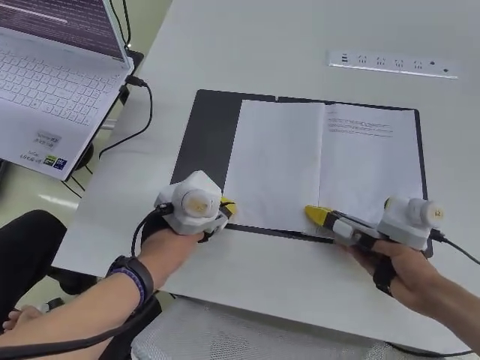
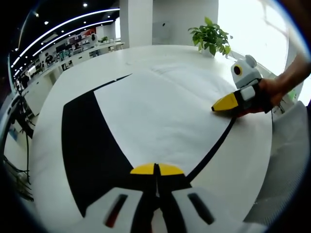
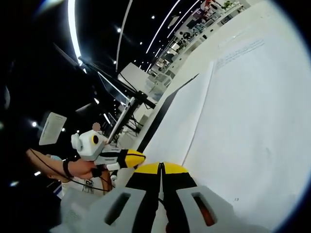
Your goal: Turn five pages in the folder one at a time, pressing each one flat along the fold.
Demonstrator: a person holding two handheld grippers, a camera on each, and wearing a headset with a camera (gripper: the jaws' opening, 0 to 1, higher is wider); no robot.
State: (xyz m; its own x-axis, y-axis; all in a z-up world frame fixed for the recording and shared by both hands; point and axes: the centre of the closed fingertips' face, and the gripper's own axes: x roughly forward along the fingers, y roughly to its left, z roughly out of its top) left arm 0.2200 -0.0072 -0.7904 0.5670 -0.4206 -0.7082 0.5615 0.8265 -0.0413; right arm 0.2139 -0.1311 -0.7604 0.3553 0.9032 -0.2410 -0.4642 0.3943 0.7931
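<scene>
I find the folder (image 1: 204,142) lying open in the middle of the head view, my left gripper (image 1: 227,207) pressed together on nothing at the left page's lower edge and my right gripper (image 1: 316,215) likewise closed at the fold's foot, so I judge a page is being flattened, with the count unknowable.

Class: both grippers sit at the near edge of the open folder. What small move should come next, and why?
Probably slide the right gripper away from the person along the fold, pressing down. Its shut jaws sit at the fold's near end, while the shut left gripper rests at the left page's near corner, seemingly steadying it.
</scene>
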